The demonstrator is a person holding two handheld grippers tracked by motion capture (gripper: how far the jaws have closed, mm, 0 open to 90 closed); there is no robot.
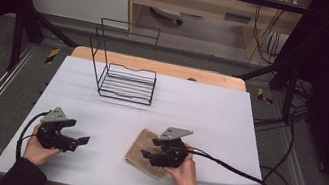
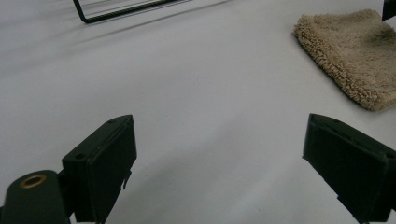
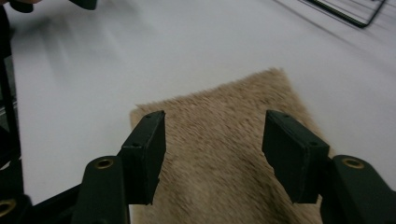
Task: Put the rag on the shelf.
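Rack of black wire sits bare at twelve o'clock, right gripper spread over cloth, left gripper spread above table.

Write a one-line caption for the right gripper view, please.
Open right gripper poised above a folded beige towel on the white table.
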